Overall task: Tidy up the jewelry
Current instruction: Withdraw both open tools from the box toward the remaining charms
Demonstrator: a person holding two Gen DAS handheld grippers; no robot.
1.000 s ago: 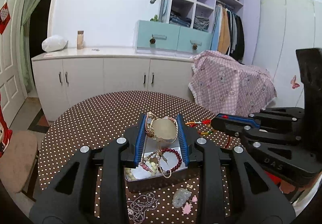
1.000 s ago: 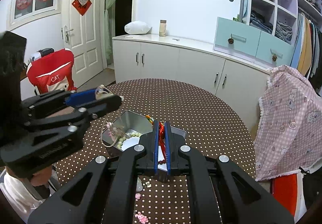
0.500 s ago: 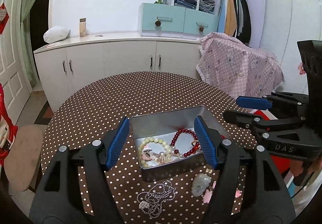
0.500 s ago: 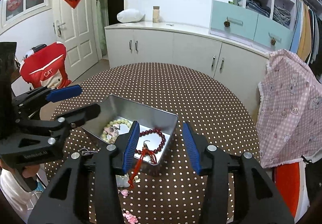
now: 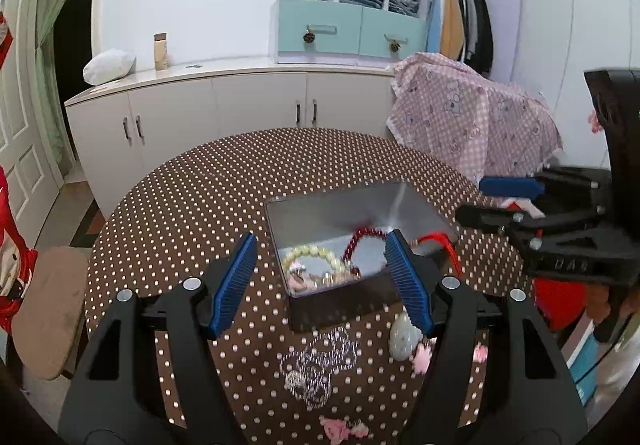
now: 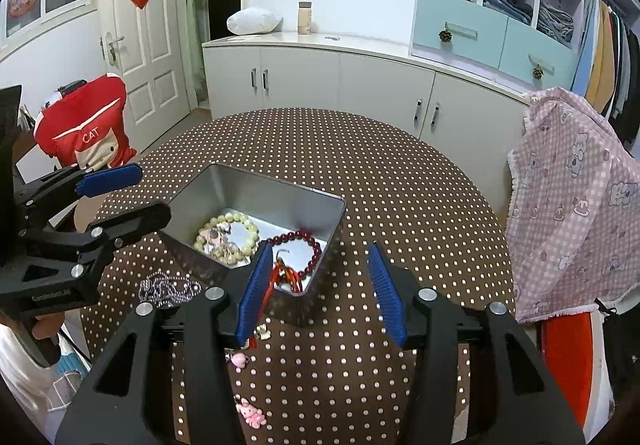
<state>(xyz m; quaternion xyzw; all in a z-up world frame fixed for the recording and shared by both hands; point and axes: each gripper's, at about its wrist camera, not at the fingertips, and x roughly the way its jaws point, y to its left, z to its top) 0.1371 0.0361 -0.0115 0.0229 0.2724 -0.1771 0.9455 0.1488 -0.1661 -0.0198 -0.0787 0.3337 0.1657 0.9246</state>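
A metal tin (image 6: 256,197) sits on the dotted table (image 6: 360,165), holding a red bead bracelet (image 6: 300,253), a pale bead bracelet (image 6: 224,229) and a small tangle of pink trinkets (image 5: 304,281). The red bracelet's tassel (image 5: 444,245) hangs over the tin's rim. Just outside the tin lie a silver chain (image 5: 320,365), a jade pendant (image 5: 402,337) and pink charms (image 6: 250,411). The right gripper (image 6: 320,289) is released, jaws spread wide and empty near the tin's corner. The left gripper (image 5: 322,281) is likewise spread wide, holding nothing, straddling the tin's near end.

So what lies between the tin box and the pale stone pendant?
Only bare dotted tablecloth; the left wrist view shows the pendant just before the tin box.
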